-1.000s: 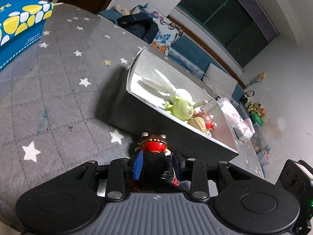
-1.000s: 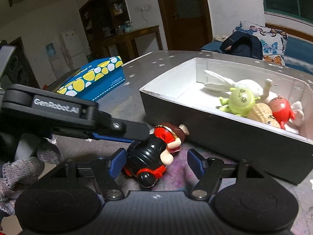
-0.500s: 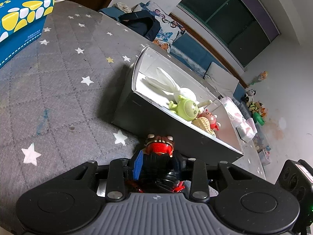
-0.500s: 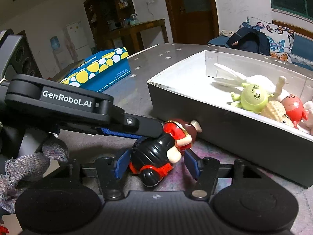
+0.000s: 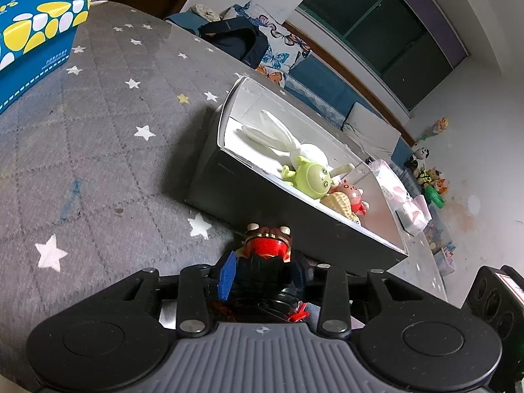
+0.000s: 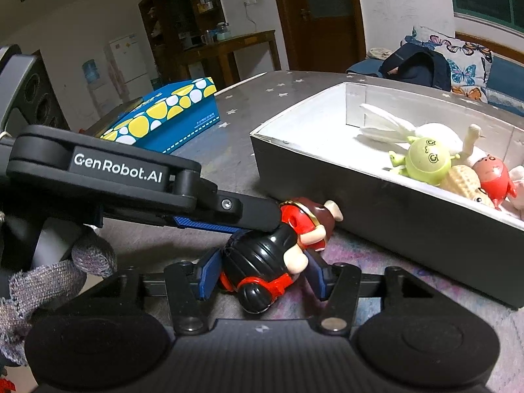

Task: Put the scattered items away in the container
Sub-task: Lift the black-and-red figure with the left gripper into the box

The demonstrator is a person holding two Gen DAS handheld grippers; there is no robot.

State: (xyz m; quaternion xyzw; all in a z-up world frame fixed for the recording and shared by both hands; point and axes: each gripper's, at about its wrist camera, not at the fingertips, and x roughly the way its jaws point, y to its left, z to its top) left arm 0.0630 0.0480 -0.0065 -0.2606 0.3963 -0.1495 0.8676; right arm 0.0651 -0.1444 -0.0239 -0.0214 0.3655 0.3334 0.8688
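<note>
A black and red toy figure [image 6: 268,255] lies just in front of the grey box [image 6: 376,209], close to its near wall. My left gripper [image 5: 262,270] is shut on the figure [image 5: 267,258]; its finger also reaches in from the left in the right wrist view [image 6: 249,213]. My right gripper [image 6: 262,275] has closed on the figure's black body from the other side. The box [image 5: 262,203] holds a white rabbit [image 5: 294,147], a green round toy [image 5: 311,177], a peanut toy [image 6: 465,180] and a red toy [image 6: 494,173].
A blue tissue box with yellow and white spots [image 6: 163,121] lies at the table's far left, also in the left wrist view [image 5: 29,39]. A grey starred cloth [image 5: 98,147] covers the table. A pink-white packet [image 5: 402,193] lies beyond the box.
My right gripper's fingers have closed from wide open onto the toy figure. The left gripper kept its grip on it and both views drew slightly closer to the box.
</note>
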